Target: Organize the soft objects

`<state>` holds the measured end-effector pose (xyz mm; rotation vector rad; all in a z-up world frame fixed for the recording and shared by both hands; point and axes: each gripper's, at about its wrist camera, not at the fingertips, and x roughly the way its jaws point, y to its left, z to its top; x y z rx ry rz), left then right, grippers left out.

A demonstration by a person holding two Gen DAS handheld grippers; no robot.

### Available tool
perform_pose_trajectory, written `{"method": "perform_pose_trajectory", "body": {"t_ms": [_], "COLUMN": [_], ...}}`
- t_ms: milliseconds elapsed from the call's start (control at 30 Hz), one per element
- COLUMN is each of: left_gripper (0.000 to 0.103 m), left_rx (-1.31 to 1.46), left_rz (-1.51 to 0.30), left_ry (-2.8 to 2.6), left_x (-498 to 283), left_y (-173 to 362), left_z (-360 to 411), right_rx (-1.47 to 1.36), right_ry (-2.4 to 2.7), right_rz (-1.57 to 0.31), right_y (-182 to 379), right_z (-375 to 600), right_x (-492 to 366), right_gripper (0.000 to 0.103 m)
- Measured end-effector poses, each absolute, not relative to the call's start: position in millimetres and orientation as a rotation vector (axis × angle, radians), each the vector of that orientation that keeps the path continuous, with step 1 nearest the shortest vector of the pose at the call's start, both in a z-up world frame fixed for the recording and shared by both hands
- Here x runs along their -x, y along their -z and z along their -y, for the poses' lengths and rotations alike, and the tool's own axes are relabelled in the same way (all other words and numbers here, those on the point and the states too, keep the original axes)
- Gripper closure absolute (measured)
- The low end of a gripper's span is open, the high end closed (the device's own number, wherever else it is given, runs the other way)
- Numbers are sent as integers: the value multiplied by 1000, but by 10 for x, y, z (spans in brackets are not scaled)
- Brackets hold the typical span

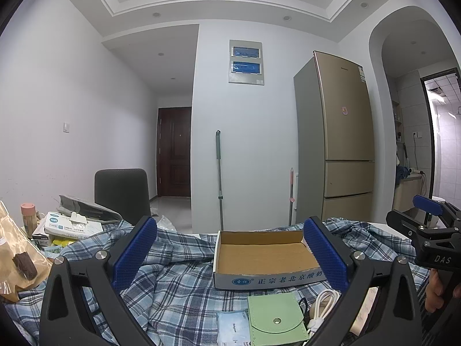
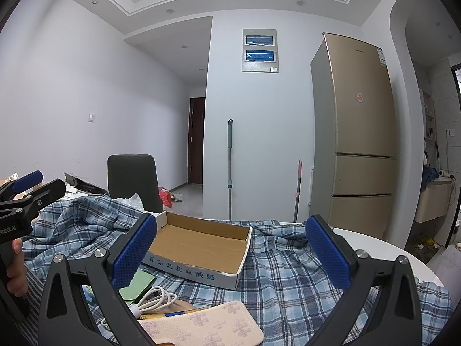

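Little is secured at this moment, and several slips can be foreseen. The plaid cloth point(image 1: 178, 285) is spread loose and rumpled over the tabletop point(image 2: 383, 248), so it is likely to be dragged along if a finger is lowered too deep, and the shallow cardboard box point(image 1: 259, 253) resting on it could be shifted or tipped by the pull. The white cable point(image 2: 155, 297) lies coiled beside the green pouch point(image 1: 273, 320); a loop could be snagged when the pouch is taken. The cream patterned case point(image 2: 213, 325) partly covers other items, so more than one thing might be pinched at once.

The left gripper point(image 1: 230, 256) is held with its fingers spread wide and nothing between them; the right gripper point(image 2: 230, 256) is likewise released and empty. From the left wrist view, the green pouch is seen low and near, just below the gap of the fingers, with a pale blue packet point(image 1: 230, 328) touching its left edge. The box is seen beyond the fingertips, between them, and is empty.
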<state>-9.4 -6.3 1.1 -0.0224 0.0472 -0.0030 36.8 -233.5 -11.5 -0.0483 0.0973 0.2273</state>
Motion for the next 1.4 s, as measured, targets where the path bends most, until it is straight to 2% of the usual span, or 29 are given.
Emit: {"method": "perform_pose_trajectory", "body": {"t_ms": [967,1400], "left_gripper": [0,0], "left_rx": [21,17], "left_rz": [-45,-85], "left_ry": [3,36], "left_x": [100,102], "left_y": [-10,-96], "left_z": [70,53], "right_rx": [65,54], "right_ry": [-225,-252], "right_rz": [-117,-199], "right_y": [101,69], "right_z": [2308,2306], "right_x": [-378,-494], "right_gripper": [0,0]}}
